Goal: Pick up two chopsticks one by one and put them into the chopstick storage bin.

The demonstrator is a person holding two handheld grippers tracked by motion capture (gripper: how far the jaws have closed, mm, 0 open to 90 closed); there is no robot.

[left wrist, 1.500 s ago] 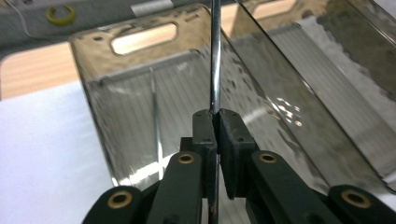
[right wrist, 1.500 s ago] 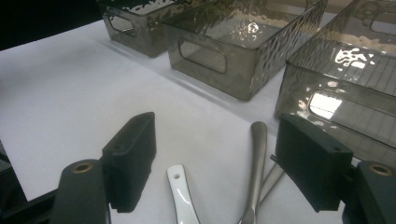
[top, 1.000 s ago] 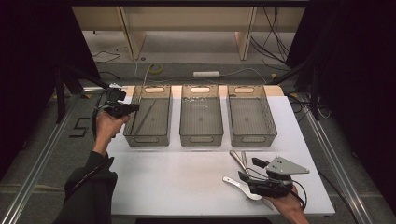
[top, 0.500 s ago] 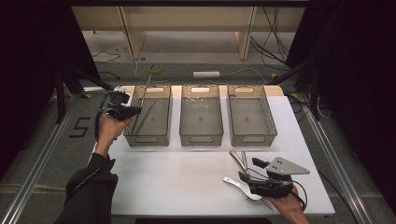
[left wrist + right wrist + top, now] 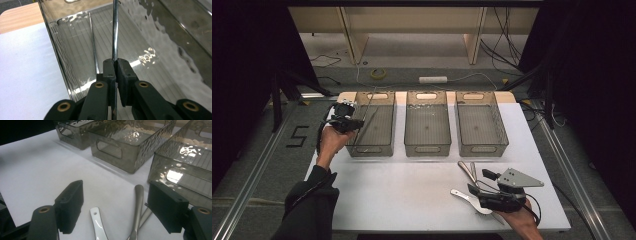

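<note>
My left gripper (image 5: 360, 122) hovers at the left rim of the left smoky bin (image 5: 371, 150), shut on a thin metal utensil (image 5: 368, 107) that slants up over the bin. In the left gripper view the jaws (image 5: 115, 61) pinch the utensil's narrow shaft (image 5: 115, 30) edge-on, with the bin wall (image 5: 65, 50) beside it. My right gripper (image 5: 478, 181) rests open at the table's front right. Between its fingers (image 5: 117, 202) lie a white spoon handle (image 5: 98, 223) and metal cutlery handles (image 5: 137, 207) on the white table; these are the white spoon (image 5: 464, 196) and metal pieces (image 5: 469, 170) in the high view.
The middle bin (image 5: 427, 147) and the right bin (image 5: 482, 147) stand in a row with the left one at the back of the white table (image 5: 402, 195). A person's sleeve (image 5: 309, 205) comes in at the lower left. Cables and a tape roll (image 5: 378, 73) lie on the floor beyond.
My left gripper has sunk slightly toward the left bin with the utensil still in its jaws. The right gripper has stayed in place.
</note>
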